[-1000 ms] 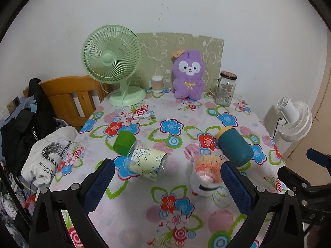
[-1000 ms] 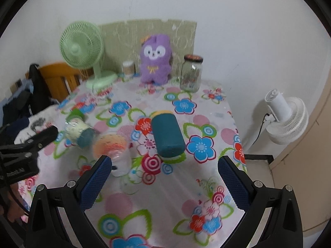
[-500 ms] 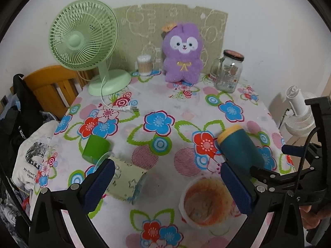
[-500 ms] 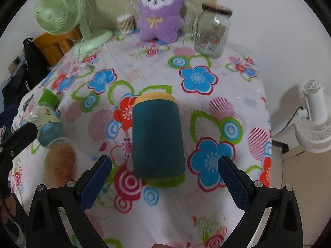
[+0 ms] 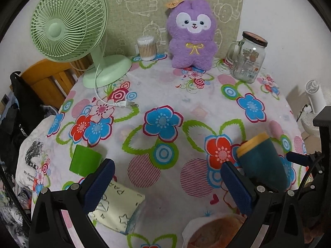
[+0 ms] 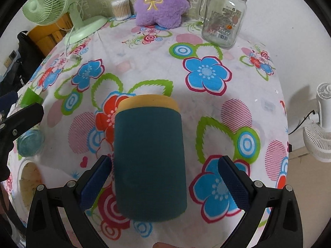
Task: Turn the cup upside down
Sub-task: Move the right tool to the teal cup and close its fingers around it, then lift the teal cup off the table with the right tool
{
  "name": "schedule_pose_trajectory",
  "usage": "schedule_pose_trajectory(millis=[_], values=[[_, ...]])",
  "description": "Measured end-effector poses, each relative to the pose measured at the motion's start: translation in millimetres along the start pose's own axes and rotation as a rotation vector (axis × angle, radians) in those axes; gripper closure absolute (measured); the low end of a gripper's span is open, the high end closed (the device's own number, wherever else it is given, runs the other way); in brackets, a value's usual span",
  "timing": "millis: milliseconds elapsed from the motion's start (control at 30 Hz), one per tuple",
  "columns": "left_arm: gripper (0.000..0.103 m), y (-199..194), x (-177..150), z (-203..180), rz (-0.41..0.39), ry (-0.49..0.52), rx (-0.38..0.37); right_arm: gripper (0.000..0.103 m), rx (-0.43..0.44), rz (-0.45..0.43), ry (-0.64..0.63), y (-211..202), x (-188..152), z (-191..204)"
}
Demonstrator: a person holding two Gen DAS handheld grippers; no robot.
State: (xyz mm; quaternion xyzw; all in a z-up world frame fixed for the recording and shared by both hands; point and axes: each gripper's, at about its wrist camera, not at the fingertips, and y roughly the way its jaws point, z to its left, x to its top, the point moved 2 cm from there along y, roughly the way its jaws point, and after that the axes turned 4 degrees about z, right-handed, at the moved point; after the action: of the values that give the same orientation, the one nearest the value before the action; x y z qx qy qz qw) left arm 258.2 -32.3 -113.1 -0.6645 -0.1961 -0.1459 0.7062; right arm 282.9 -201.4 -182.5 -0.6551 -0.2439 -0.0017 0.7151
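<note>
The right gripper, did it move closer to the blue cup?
Yes. The right gripper has come forward along the flowered table; the teal cup now lies between its open fingers, and the glass jar looms larger.

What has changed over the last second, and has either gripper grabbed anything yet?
Both grippers moved forward and down toward the table. The right gripper closed in on the lying teal cup, which now sits between its open jaws; nothing is gripped yet. The left gripper advanced over the patterned glass, jaws open and empty. The cup, green cup, fan, plush and jar have not moved.
</note>
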Motion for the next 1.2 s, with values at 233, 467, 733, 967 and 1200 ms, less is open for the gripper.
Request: schedule_pose_trajectory(millis=[233, 467, 733, 967, 1200], values=[[0.000, 9.0, 1.3, 3.6, 0.019, -0.007, 0.008, 0.030, 0.057, 0.054, -0.010, 17.5, 5.4, 2.7], [0.000, -0.1, -0.3, 14.2, 0.010, -0.034, -0.015, 0.035, 0.046, 0.052, -0.002, 15.4, 1.7, 7.8], [0.000, -28.2, -7.6, 18.6, -0.029, -0.030, -0.049, 0.035, 0.000, -0.017, 0.000, -18.1, -3.1, 10.8], [0.000, -58.6, -25.0, 25.5, -0.063, -0.030, -0.076, 0.035, -0.021, -0.084, -0.004, -63.1, -28.2, 21.4], [0.000, -85.4, -53.4, 34.8, -0.099, -0.035, -0.078, 0.035, -0.020, -0.134, -0.028, -106.2, -74.1, 38.0]])
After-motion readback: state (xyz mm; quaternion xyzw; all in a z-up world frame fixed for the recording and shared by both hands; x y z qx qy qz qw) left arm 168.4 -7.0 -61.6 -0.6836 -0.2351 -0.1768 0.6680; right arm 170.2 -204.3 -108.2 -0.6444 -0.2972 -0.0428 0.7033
